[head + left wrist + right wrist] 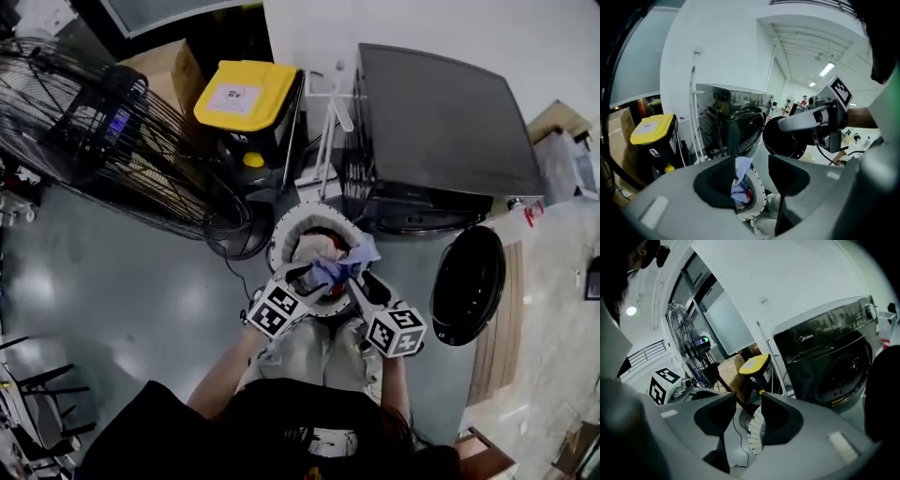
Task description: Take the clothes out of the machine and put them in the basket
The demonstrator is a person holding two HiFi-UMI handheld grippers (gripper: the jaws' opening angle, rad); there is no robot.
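Head view: two hand-held grippers above the basket (281, 228), in front of the washing machine (441, 122).
Left hand-held gripper (759, 180): jaws wide apart, nothing clamped; the basket and the clothes (740, 191) in it show between them. Right hand-held gripper (749, 416): jaws partly apart, nothing between the pads; only the perforated basket rim lies beyond. A blue garment (356, 255) lies on top of the pile. The machine door (469, 281) stands open.
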